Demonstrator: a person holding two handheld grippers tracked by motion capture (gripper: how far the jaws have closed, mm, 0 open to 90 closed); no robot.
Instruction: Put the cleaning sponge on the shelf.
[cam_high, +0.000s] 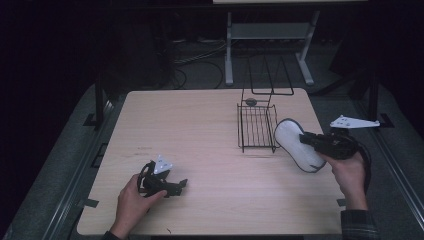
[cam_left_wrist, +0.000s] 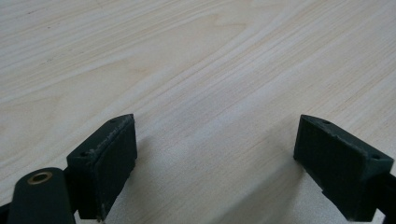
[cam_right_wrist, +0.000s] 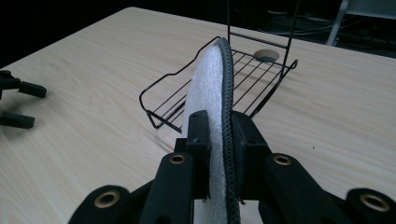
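Observation:
My right gripper (cam_high: 306, 140) is shut on a white oval pad with a dark rim (cam_high: 296, 144), held on edge just right of a black wire rack (cam_high: 257, 125). In the right gripper view the pad (cam_right_wrist: 210, 98) stands upright between the jaws, with the wire rack (cam_right_wrist: 243, 79) right behind it. My left gripper (cam_high: 181, 185) rests near the table's front left, jaws wide apart. Its fingers (cam_left_wrist: 107, 158) frame bare wood with nothing between them in the left gripper view. That same left gripper (cam_right_wrist: 21, 105) appears at the left edge of the right gripper view.
The light wooden table (cam_high: 190, 130) has open surface in the middle and left. A small round grey object (cam_high: 251, 102) lies at the rack's far end. Behind the table stand a white metal frame (cam_high: 270, 35) and cables on the floor.

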